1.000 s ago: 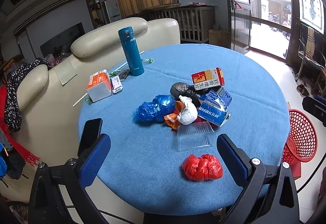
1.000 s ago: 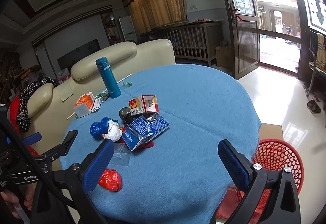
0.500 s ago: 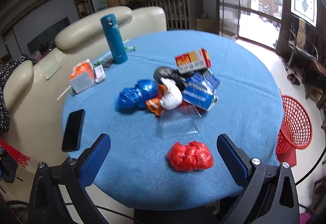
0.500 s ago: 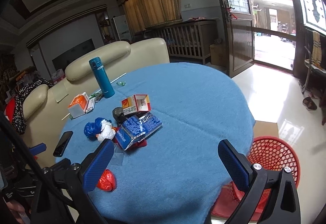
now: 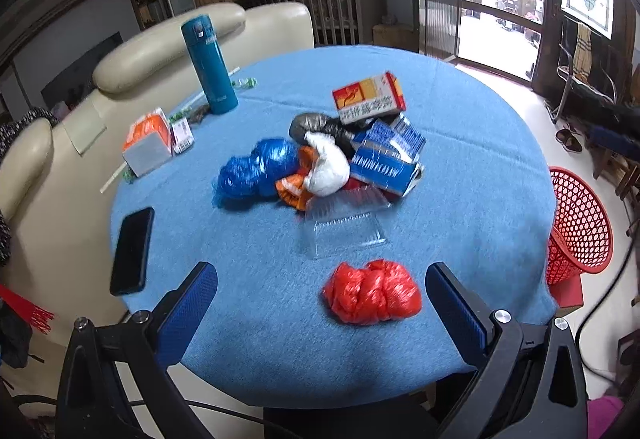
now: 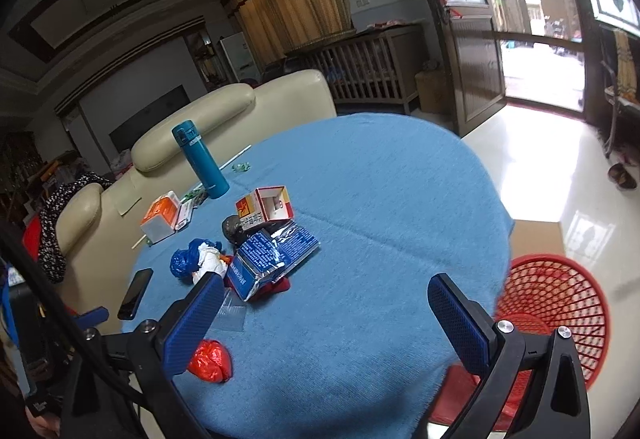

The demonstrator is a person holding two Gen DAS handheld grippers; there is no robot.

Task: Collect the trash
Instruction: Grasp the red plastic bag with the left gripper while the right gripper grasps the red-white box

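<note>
Round desk (image 5: 460, 175) under a blue cloth fills both views, backed by a cream sofa (image 5: 168, 39). On the floor at the desk's right edge sits the red mesh basket (image 6: 560, 303), mouth up.

Left gripper (image 5: 320, 295) hovers low over the near edge, pointing across the desk, its blue-padded fingers (image 5: 188, 303) spread wide and holding nothing. Between them, closer to the right pad, lies the crumpled red plastic bag (image 5: 372, 297), not touched by either pad.

Right gripper (image 6: 324, 315) is held higher and further right, aimed over the cloth toward the sofa, fingers (image 6: 460, 323) also wide apart and empty; the basket is just beyond its right finger.

Mid-desk, the trash heap: a blue carton (image 5: 384, 159) lying on its side, a red-and-yellow box (image 5: 368, 99) behind it, a blue plastic bag (image 5: 256, 171), a white wad (image 5: 326, 167), an orange wrapper (image 5: 292, 187) and a dark bag (image 5: 316, 125), all bunched and touching. A clear plastic tray (image 5: 344, 227) lies between the heap and the red bag.

Off to the left: a teal flask (image 5: 208, 63) upright, an orange-and-white box (image 5: 146, 141), and a black phone (image 5: 132, 251) flat near the edge.
</note>
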